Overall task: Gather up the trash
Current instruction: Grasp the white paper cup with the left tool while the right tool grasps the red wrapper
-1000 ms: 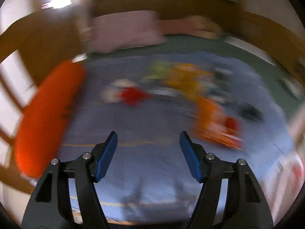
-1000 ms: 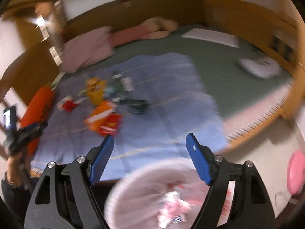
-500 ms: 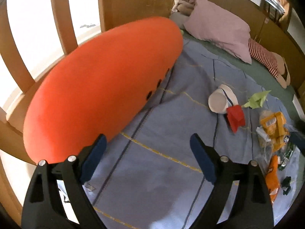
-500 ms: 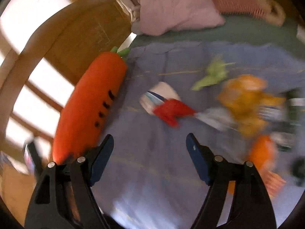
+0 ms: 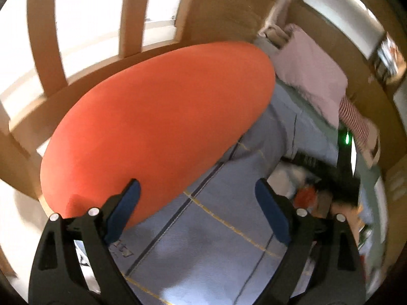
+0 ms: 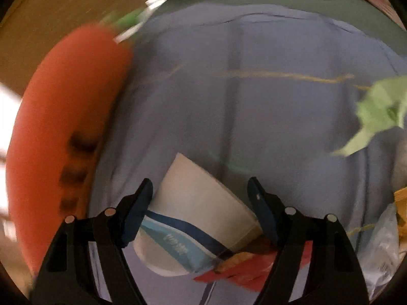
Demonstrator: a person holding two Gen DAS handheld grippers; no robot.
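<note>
Two tongs are in my hands. A crushed paper cup [image 6: 195, 218] lies on the blue blanket [image 6: 254, 114] between the spread fingers of my right tongs [image 6: 201, 203], with a red wrapper [image 6: 249, 272] touching its lower edge; whether the pads touch the cup is unclear. Motion blur obscures the green paper [image 6: 379, 114] and the trash at right. My left tongs [image 5: 198, 203] are released wide, holding nothing, beside the orange carrot cushion [image 5: 157, 132].
</note>
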